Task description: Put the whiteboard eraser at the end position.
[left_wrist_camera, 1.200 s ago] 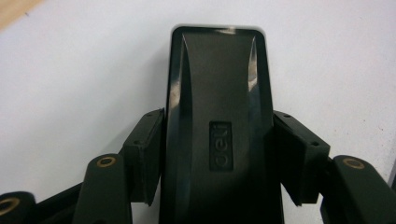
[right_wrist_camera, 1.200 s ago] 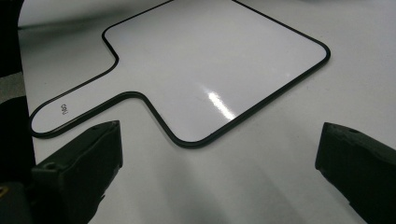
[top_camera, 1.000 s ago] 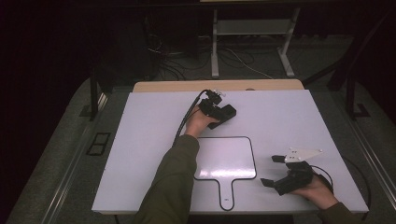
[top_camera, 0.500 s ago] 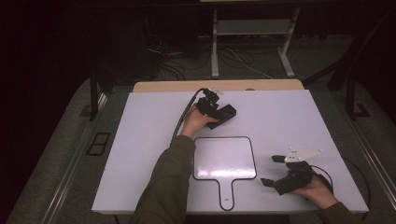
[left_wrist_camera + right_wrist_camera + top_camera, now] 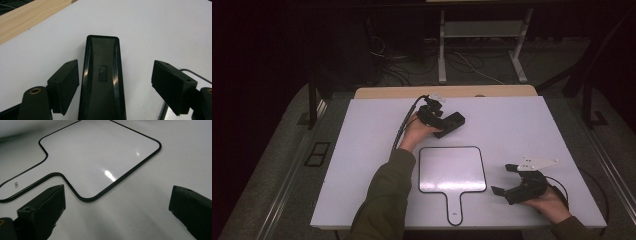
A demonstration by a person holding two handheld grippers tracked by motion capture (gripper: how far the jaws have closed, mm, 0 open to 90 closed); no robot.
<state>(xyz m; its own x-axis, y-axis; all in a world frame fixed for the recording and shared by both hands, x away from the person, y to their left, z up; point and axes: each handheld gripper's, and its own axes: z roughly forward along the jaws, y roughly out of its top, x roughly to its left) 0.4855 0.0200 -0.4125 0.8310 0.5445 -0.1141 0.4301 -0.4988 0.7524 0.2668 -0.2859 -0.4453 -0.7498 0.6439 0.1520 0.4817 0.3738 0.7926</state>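
Two hand-held grippers out, one block in play. Left hand-held gripper (image 5: 443, 121): jaws about half open, just been opening, straddling the block (image 5: 103, 62) with a gap at each pad, so nothing gripped. Block flat on the surface (image 5: 372, 140), just beyond the board (image 5: 452, 170) at 12 o'clock. Right hand-held gripper (image 5: 503, 179): wide open, empty, resting at 4 o'clock of the board.

Probably a release in hand. To do it well: keep both pads clear, draw straight back along the block's length and a little upward, and avoid clipping either long side; likely to skid on so slick a top.

Block: long, black, glossy plastic, rounded corners, raised rim, shallow dished face with a small embossed mark. Board: paddle-shaped, shiny white, thin black edging, short handle toward 6 o'clock. Surface: smooth white, with a bare wood strip (image 5: 387, 92) at 12 o'clock.
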